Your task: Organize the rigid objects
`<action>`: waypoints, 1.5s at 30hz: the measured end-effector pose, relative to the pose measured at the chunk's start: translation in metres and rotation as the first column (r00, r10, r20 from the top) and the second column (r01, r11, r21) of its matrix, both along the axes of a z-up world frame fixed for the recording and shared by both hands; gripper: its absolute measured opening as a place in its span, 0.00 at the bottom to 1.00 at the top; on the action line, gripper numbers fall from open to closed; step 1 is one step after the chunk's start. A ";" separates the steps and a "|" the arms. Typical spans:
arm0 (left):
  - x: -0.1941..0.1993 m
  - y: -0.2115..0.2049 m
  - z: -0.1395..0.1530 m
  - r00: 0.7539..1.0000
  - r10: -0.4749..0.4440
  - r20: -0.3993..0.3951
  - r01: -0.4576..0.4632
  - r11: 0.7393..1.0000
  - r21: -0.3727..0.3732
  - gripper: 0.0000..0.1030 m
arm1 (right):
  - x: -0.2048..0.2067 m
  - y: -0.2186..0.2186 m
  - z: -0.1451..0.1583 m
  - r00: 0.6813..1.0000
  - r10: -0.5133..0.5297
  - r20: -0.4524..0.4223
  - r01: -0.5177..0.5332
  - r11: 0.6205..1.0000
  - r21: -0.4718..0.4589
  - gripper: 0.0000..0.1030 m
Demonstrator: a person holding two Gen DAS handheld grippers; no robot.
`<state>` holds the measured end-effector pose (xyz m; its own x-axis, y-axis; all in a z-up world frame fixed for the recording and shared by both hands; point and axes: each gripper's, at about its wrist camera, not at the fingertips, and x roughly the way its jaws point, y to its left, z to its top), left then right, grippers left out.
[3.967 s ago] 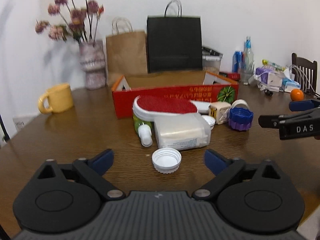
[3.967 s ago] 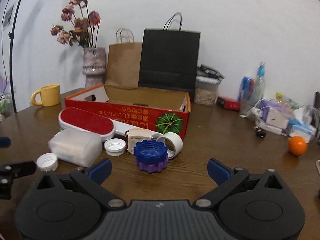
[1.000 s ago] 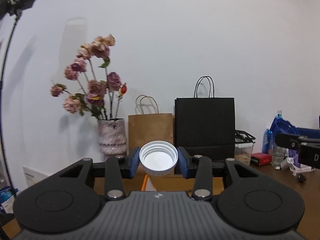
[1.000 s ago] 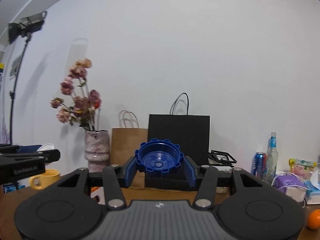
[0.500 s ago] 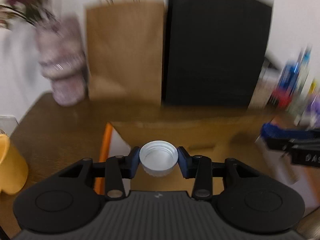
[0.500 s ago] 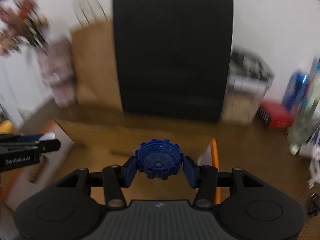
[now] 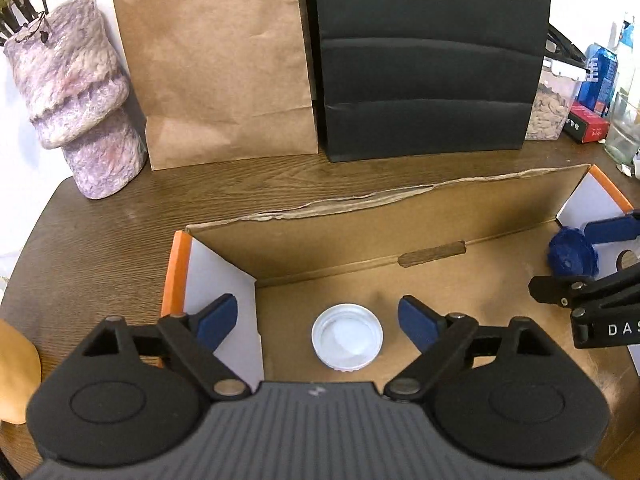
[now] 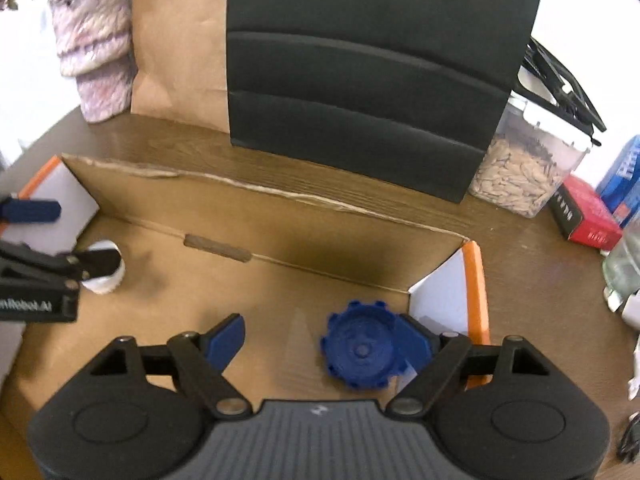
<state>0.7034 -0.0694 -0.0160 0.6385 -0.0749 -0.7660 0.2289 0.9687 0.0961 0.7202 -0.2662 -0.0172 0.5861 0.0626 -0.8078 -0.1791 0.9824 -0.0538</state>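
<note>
Both grippers point down into an open cardboard box (image 7: 360, 240) that sits on a brown wooden table (image 7: 100, 232).

The jaws of the left gripper (image 7: 320, 322) are opening. They stand wide apart and hold nothing. A white lid (image 7: 347, 337) lies flat on the box floor between them, open side up, and neither blue pad touches it. The white lid is near the left end of the box, close to the white flap with the orange edge.

The jaws of the right gripper (image 8: 320, 338) are opening too. A blue lid (image 8: 362, 350) with bumps around its rim is between them, down by the box floor near the right end of the box, next to the other orange edge. It sits just beside the right pad; I cannot tell if they touch. The left pad is well away from it, so the lid is not squeezed.

Behind the box, by the far edge of the table, stand a brown paper bag (image 7: 224, 60) and a black paper bag (image 7: 428, 56). A pink and grey vase (image 7: 80, 92) stands at the far left corner. A clear tub (image 8: 532, 168) of light bits sits to the right of the black bag.
</note>
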 end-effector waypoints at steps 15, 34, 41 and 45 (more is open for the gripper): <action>-0.094 0.016 0.082 0.973 -0.026 0.230 0.034 0.999 -0.029 0.91 | -0.086 -0.017 0.078 0.984 -0.005 0.181 -0.005 0.998 0.057 0.81; -0.305 0.049 0.145 0.725 0.106 0.681 0.078 0.969 -0.233 1.00 | -0.324 0.005 0.129 0.579 -0.059 0.813 -0.087 0.987 0.134 1.00; -0.330 0.044 0.144 0.698 0.105 0.709 0.088 0.969 -0.230 1.00 | -0.344 0.017 0.123 0.582 -0.008 0.813 -0.082 0.994 0.068 1.00; -0.334 0.045 0.142 0.703 0.118 0.702 0.083 0.966 -0.246 1.00 | -0.352 0.019 0.121 0.584 -0.026 0.811 -0.076 0.993 0.086 1.00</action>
